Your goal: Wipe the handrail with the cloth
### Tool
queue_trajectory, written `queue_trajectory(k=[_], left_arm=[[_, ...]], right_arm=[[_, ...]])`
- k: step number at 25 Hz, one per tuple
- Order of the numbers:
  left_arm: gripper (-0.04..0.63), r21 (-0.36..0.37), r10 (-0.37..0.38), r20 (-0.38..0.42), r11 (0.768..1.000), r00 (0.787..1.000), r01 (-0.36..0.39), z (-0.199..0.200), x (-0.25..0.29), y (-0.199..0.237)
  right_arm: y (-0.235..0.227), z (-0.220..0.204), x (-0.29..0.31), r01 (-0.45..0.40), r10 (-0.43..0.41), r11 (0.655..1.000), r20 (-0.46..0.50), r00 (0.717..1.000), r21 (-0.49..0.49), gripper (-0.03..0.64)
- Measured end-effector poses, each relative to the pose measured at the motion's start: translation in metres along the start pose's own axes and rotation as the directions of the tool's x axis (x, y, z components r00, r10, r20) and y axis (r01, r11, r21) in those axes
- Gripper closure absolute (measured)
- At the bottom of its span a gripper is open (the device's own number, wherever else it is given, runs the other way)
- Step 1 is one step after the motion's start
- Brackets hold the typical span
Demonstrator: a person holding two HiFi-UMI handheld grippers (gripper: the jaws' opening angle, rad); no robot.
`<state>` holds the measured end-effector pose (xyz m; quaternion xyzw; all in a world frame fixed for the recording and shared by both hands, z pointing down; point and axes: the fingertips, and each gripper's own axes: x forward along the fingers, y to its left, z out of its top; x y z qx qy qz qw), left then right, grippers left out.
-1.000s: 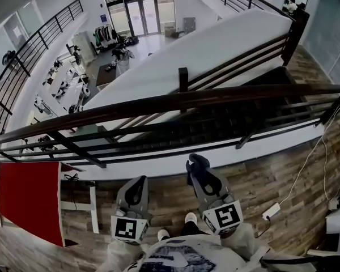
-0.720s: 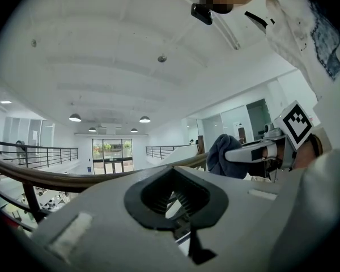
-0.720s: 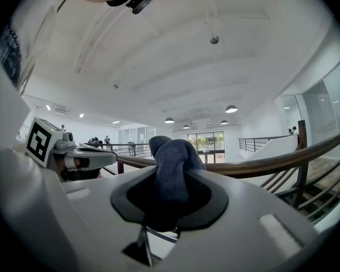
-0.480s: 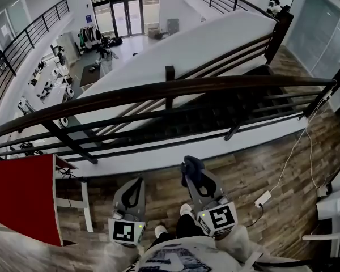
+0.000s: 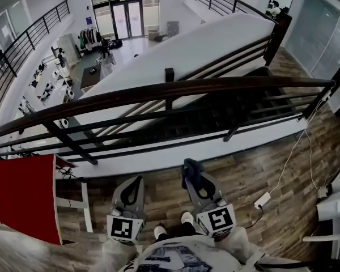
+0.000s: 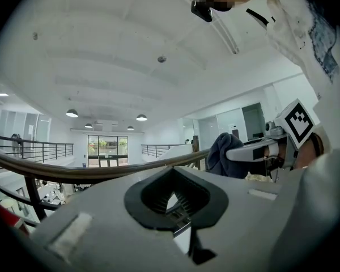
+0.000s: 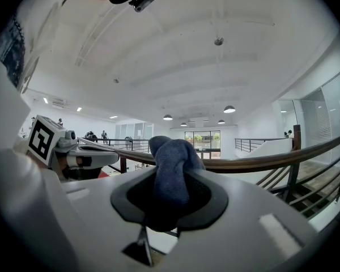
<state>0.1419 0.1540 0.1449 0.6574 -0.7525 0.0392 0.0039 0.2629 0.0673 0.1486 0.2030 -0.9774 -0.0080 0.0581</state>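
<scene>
A dark wooden handrail crosses the head view from lower left to upper right, above black metal bars. My right gripper is shut on a dark blue cloth, held below the rail and apart from it. The bunched cloth sticks up out of the jaws in the right gripper view, with the handrail behind it. My left gripper is shut with nothing in it, lower and to the left. In the left gripper view the handrail runs ahead and the cloth shows at right.
A red panel stands at lower left by the wooden floor. A white cable and power strip lie on the floor at right. A stairway drops beyond the rail. The person's shoes show between the grippers.
The head view has shifted so the rail sits slightly higher and farther left. Both grippers stay low near the body; the right one with the cloth has edged a little left.
</scene>
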Motion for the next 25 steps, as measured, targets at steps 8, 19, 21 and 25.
queue_trajectory(k=[8,19,21,25], left_arm=[[0.597,-0.006,0.058,0.038,0.998,0.998,-0.058,0.006,0.053,-0.022],[0.597,-0.005,0.103,0.002,0.995,0.995,-0.103,0.007,0.055,-0.018],[0.597,-0.01,0.101,-0.004,0.995,0.995,-0.101,0.004,0.056,-0.018],[0.597,-0.012,0.097,0.002,0.995,0.995,-0.097,0.001,0.06,-0.02]], right_arm=[[-0.053,-0.001,0.012,-0.048,0.048,0.999,0.025,0.999,0.025,0.528],[-0.065,-0.005,0.024,-0.067,0.066,0.997,0.02,0.998,0.039,0.528],[-0.066,-0.005,0.024,-0.065,0.064,0.997,0.021,0.998,0.038,0.528],[-0.068,-0.005,0.026,-0.068,0.068,0.997,0.026,0.997,0.034,0.528]])
